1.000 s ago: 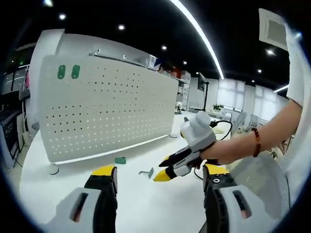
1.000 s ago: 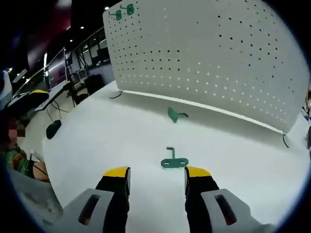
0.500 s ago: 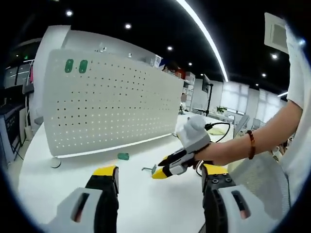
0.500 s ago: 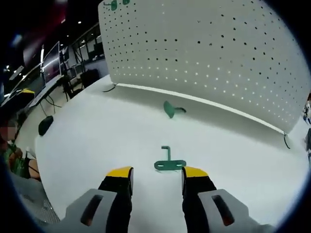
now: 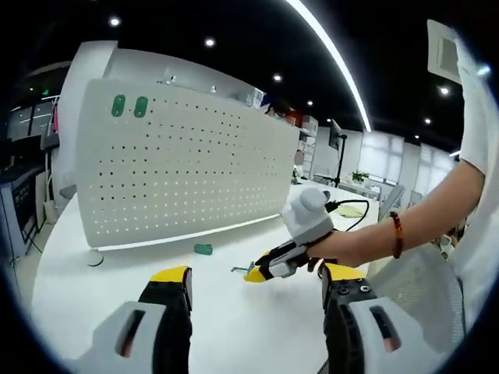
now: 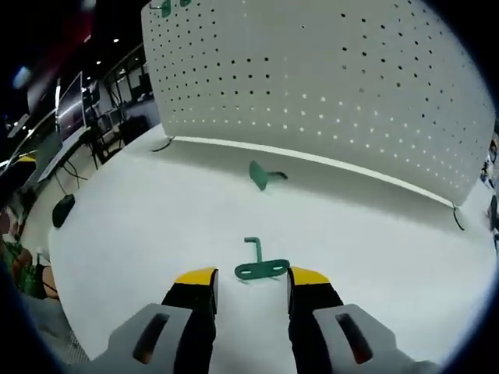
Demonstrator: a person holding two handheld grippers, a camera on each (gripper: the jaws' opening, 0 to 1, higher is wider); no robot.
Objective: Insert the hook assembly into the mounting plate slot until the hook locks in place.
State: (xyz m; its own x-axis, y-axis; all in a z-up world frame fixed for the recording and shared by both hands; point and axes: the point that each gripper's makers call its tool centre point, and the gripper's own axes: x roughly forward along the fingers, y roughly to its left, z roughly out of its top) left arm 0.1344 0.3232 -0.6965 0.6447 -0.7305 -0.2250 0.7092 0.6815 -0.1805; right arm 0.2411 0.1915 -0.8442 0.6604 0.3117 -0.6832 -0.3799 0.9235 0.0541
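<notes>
In the right gripper view, the right gripper (image 6: 249,278) was held low over the white table (image 6: 140,226) with its yellow-tipped jaws apart, and the green hook assembly (image 6: 259,266) lay flat on the table just ahead of the tips, in line with the gap between them, its flat slotted base across the view and its thin bent stem pointing away toward the pegboard. No jaw touched it that could be made out. A second green hook piece (image 6: 260,174) lay farther off, near the foot of the white perforated mounting plate (image 6: 327,86), which stood upright across the far side of the table. Two green pieces (image 6: 170,6) were already fixed at the plate's top corner. In the left gripper view, the left gripper (image 5: 253,282) hung above the table (image 5: 86,296) with its jaws wide apart and nothing between them. Ahead of it the person's hand (image 5: 343,249), with a beaded bracelet (image 5: 396,234) on the wrist, held the right gripper (image 5: 256,273) tipped down toward the hook assembly (image 5: 240,269), of which just a sliver showed at the yellow tips. The second hook piece (image 5: 203,249) sat beyond, in front of the mounting plate (image 5: 179,171), and the two mounted green pieces (image 5: 129,105) showed at its upper corner.
</notes>
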